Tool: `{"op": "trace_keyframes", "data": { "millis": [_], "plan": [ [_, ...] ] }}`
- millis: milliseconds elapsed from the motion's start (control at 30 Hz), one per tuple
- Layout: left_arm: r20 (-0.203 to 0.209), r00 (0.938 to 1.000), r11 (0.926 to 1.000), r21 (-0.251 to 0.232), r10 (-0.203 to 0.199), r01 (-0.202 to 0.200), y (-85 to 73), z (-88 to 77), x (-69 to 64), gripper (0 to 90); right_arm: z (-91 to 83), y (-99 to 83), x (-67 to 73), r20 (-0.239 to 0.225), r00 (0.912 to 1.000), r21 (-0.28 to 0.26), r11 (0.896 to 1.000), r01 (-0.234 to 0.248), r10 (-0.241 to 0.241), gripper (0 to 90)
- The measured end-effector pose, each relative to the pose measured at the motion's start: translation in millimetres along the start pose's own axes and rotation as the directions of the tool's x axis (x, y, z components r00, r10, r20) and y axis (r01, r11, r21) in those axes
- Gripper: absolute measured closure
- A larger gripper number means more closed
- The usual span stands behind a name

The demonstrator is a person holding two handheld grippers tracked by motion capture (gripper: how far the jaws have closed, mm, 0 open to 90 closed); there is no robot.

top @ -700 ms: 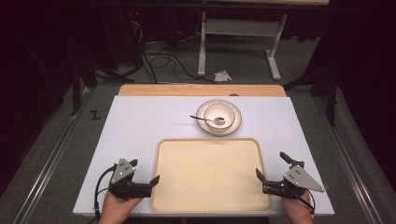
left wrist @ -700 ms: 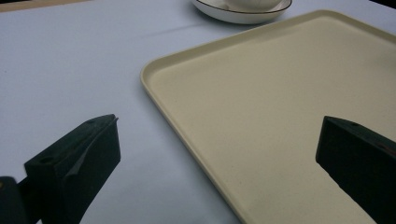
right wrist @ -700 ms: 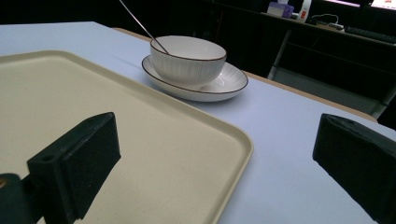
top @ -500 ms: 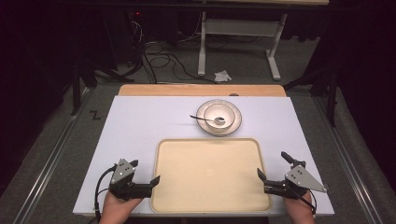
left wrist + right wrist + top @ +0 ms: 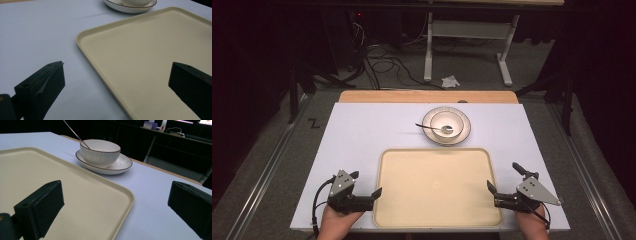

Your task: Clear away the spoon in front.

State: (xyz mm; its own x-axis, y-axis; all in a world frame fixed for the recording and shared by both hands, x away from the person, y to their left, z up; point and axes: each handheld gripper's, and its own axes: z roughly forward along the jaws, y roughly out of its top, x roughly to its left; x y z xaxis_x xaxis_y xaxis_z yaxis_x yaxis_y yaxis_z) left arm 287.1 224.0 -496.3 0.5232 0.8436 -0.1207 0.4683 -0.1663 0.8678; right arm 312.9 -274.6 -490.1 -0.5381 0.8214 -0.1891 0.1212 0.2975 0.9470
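Note:
A cream tray (image 5: 437, 187) lies empty at the near middle of the white table (image 5: 357, 135). Just beyond it, a white bowl (image 5: 447, 123) sits on a white plate (image 5: 463, 131), with a spoon (image 5: 428, 126) in the bowl and its handle pointing left. My left gripper (image 5: 366, 183) is open at the tray's left edge, and in the left gripper view the tray's rim (image 5: 100, 72) runs between the jaws. My right gripper (image 5: 503, 176) is open at the tray's right edge; the right gripper view shows the tray's corner (image 5: 125, 195) between the jaws and the bowl (image 5: 100, 152) ahead.
A wooden strip (image 5: 427, 96) borders the table's far edge. Beyond it on the floor are cables (image 5: 387, 65) and a desk frame (image 5: 467, 30). Metal rails (image 5: 262, 170) run along both sides of the table.

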Motion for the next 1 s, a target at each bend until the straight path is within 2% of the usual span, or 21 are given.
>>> {"op": "trace_keyframes", "data": {
  "millis": [433, 667, 800, 1000],
  "plan": [
    [0.01, 0.9998, 0.9998, -0.013, -0.014, 0.015, 0.3, 0.5, 0.1, 1.2, 0.3, -0.2, 0.1, 0.003, 1.0, 0.004, 1.0, 0.008, -0.008, 1.0],
    [0.008, 0.9994, 0.9985, -0.044, -0.033, 0.033, 5.4, -2.0, 0.0, 1.8, -0.1, 0.4, 0.2, 0.004, 0.9999, -0.002, 1.0, 0.012, -0.012, 1.0],
    [-0.009, 0.9998, 0.9982, -0.059, -0.016, 0.015, 9.7, -4.0, -1.9, 2.0, -0.4, 0.2, 0.0, 0.002, 0.9999, -0.002, 1.0, 0.01, -0.01, 1.0],
    [-0.016, 0.9998, 0.9979, -0.064, -0.011, 0.01, 16.5, -7.6, -5.4, 2.0, -0.7, 0.2, 0.2, 0.002, 1.0, -0.003, 1.0, 0.008, -0.008, 1.0]
  ]
}}
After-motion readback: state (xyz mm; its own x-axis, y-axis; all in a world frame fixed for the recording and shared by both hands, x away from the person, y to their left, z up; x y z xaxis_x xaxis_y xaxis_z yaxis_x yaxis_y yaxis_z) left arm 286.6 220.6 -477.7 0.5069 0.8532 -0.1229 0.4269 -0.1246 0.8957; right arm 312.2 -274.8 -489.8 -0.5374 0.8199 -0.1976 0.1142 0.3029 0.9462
